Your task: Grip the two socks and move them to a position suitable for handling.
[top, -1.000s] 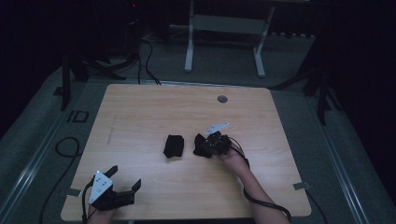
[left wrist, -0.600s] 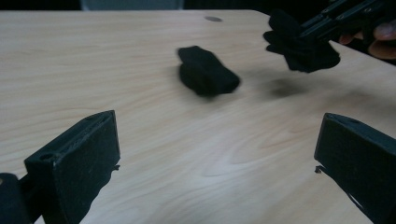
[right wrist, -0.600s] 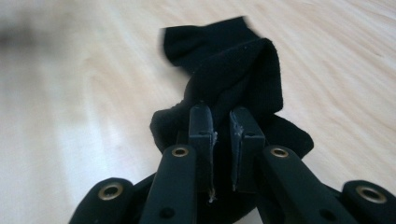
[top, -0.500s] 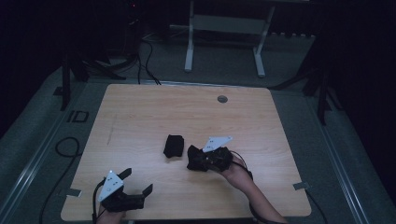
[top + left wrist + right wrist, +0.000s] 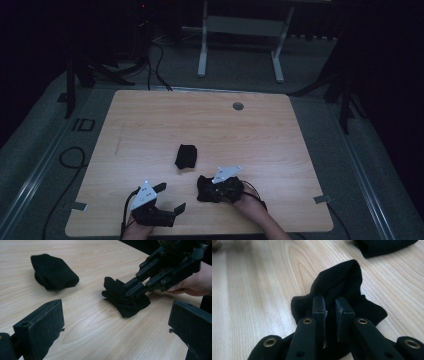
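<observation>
A crumpled black sock (image 5: 201,192) lies near the table's front edge, and my right gripper (image 5: 212,189) is shut on it. In the right gripper view both jaws pinch a fold of this sock (image 5: 342,277), my right gripper (image 5: 331,306) resting low on the wood. A second black sock (image 5: 186,156), folded into a bundle, lies just beyond it in the middle of the table. My left gripper (image 5: 171,197) is open at the front edge, left of the held sock. Seen between the wide jaws of the left gripper (image 5: 115,325) are the held sock (image 5: 125,303), the right gripper (image 5: 140,287) and the folded sock (image 5: 53,271).
The wooden table (image 5: 150,125) has a round cable grommet (image 5: 238,106) near its far edge. Past the table stands a white metal frame (image 5: 240,45), with cables (image 5: 150,60) on the grey floor. A person's hand (image 5: 190,283) holds the right gripper.
My right gripper has drawn the crumpled sock back toward the front edge, away from the folded sock. My left gripper has shifted right, closer to the held sock.
</observation>
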`<action>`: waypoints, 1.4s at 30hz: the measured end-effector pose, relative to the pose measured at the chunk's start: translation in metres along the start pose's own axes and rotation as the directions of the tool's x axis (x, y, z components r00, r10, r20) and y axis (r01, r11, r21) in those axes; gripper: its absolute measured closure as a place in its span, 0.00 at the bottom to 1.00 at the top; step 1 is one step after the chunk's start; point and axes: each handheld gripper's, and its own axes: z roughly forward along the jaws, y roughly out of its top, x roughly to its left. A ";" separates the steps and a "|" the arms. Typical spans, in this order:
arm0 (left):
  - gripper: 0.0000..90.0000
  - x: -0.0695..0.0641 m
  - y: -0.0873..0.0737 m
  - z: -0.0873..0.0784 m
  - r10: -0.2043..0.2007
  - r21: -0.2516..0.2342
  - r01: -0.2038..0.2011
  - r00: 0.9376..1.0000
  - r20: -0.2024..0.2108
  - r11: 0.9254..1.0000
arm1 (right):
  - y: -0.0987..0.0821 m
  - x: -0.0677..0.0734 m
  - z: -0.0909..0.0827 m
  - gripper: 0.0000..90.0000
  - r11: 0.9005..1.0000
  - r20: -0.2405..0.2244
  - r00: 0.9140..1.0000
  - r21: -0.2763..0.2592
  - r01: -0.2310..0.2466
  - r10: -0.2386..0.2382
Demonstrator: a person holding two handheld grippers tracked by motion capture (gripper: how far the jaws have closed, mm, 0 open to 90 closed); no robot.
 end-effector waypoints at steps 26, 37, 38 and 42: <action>0.35 -0.008 0.015 0.054 -0.013 0.165 -0.011 0.990 0.143 0.986 | 0.024 0.003 -0.024 0.95 0.996 0.021 1.000 -0.085 0.017 -0.015; 0.73 -0.012 0.030 0.055 0.031 0.115 -0.056 0.978 0.207 0.992 | 0.033 0.008 -0.042 0.95 0.987 -0.002 0.999 -0.156 0.035 -0.036; 0.84 -0.013 0.031 0.054 0.039 0.119 -0.063 0.980 0.194 0.991 | 0.033 0.007 -0.042 0.95 0.987 0.006 0.999 -0.158 0.041 -0.041; 0.94 -0.013 0.032 0.051 0.045 0.120 -0.067 0.983 0.177 0.991 | 0.031 0.004 -0.045 0.94 0.985 -0.002 1.000 -0.170 0.027 -0.027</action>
